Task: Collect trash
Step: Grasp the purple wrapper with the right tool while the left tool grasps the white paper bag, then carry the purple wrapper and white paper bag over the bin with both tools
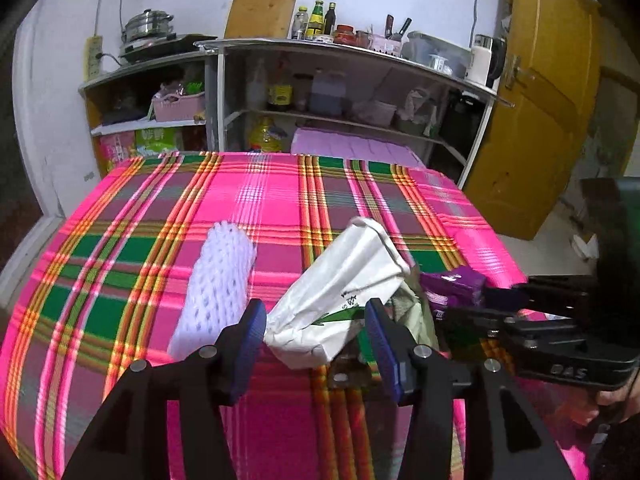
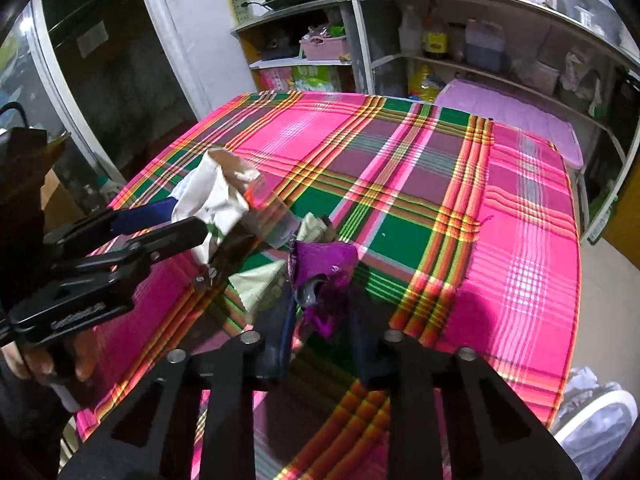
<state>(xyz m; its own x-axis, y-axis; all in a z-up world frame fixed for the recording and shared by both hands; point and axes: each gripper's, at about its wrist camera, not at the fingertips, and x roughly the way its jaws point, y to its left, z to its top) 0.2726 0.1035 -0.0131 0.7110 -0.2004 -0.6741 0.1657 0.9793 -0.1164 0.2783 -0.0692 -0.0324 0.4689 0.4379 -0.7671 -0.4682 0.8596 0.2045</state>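
Note:
A crumpled white paper bag (image 1: pixel 344 292) lies on the plaid tablecloth (image 1: pixel 168 216). My left gripper (image 1: pixel 316 340) has its blue pads on either side of the bag's near end; whether they press it I cannot tell. In the right wrist view the left gripper (image 2: pixel 176 220) is at the same bag (image 2: pixel 216 200). My right gripper (image 2: pixel 320 320) is shut on a crumpled purple wrapper (image 2: pixel 324 272), also seen in the left wrist view (image 1: pixel 456 284). A white foam fruit net (image 1: pixel 216 288) lies left of the bag. A pale green wrapper (image 2: pixel 260 284) lies under the purple one.
A clear plastic piece (image 2: pixel 276 216) sits beside the bag. Shelves with bottles and boxes (image 1: pixel 320 92) stand behind the table. A yellow door (image 1: pixel 540 100) is at the right. A white bin with a bag liner (image 2: pixel 592 424) stands on the floor by the table's right corner.

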